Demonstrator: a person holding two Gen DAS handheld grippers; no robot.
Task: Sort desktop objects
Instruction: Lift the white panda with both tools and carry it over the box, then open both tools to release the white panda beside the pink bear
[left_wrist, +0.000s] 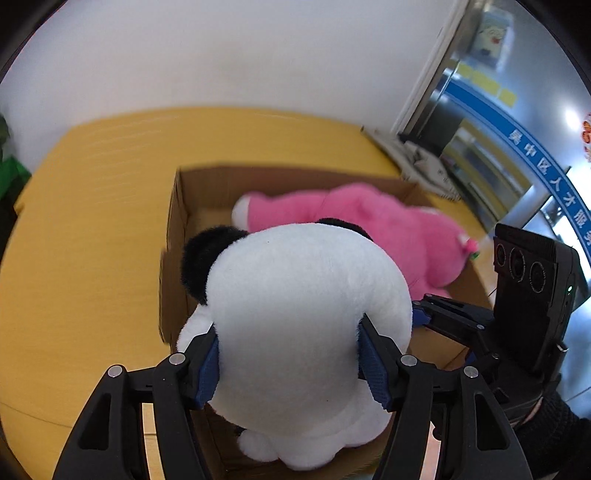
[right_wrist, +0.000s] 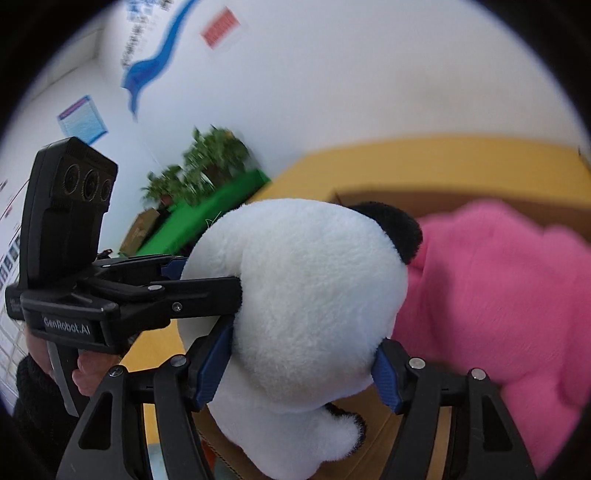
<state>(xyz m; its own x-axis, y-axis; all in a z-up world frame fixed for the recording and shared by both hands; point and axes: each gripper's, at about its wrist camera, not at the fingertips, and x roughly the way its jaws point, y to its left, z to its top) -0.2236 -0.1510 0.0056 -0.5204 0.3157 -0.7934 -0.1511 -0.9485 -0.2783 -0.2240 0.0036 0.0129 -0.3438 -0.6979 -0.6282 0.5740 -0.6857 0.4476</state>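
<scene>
A round white plush panda with black ears (left_wrist: 295, 314) hangs over the open brown cardboard box (left_wrist: 177, 229), which sits on the yellow tabletop (left_wrist: 92, 221), and both tools have it at once. The left gripper (left_wrist: 288, 365) clamps its blue pads (left_wrist: 208, 365) into the sides of the white body, and the right gripper (right_wrist: 303, 365) squeezes the same toy from the other side, its blue pads sunk into the fur. A bright pink plush toy (left_wrist: 369, 225) already lies inside the box, filling the far part. The panda looks light, soft and springy: the fur dents where the pads press, so a pinch holds by squashing the stuffing rather than by any hard edge. The fat middle of the body seems the best place to grip, since ears or limbs would likely stretch and let it swing. It is unlikely to break if dropped, though smooth pile could slip from a loose pinch.
</scene>
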